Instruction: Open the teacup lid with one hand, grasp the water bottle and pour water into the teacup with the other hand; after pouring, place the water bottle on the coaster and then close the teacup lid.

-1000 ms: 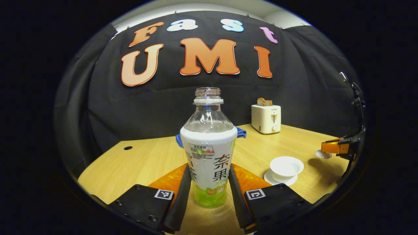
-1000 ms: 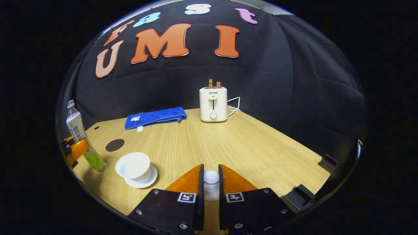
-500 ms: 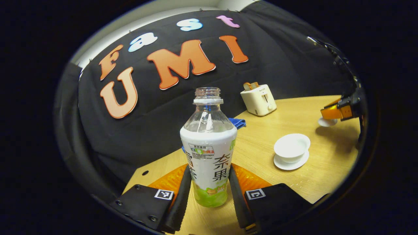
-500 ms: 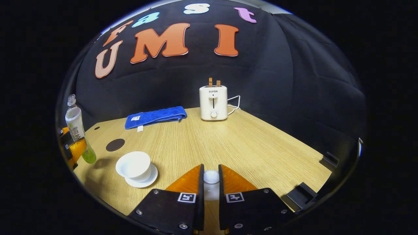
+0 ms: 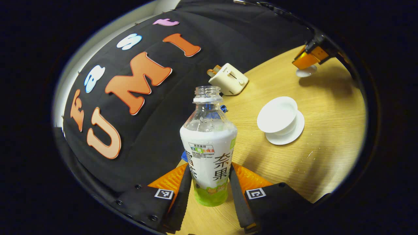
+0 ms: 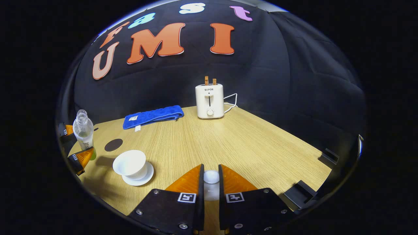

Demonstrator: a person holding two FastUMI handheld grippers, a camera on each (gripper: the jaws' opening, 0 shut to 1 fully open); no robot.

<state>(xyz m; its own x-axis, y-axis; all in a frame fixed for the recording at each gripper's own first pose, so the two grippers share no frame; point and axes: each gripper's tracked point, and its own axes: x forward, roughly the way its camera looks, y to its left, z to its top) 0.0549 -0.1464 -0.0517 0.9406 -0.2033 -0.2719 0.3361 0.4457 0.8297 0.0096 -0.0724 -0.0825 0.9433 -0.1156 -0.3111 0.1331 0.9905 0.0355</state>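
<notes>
Both jaws pinch bottle (image 5: pixel 209 153) (tilted), teacup (image 5: pixel 277 115) right

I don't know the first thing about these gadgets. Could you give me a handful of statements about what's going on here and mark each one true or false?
1. The left gripper holds the water bottle between its fingers. True.
2. The bottle has its cap on. False: its mouth is open.
3. The teacup is covered by its lid. False: the cup is open, and the right gripper holds the lid by its knob.
4. The teacup sits on a white saucer. True.
5. The bottle stands on the dark round coaster. False: the coaster lies bare on the table.
6. A white toaster stands at the back of the table. True.
</notes>
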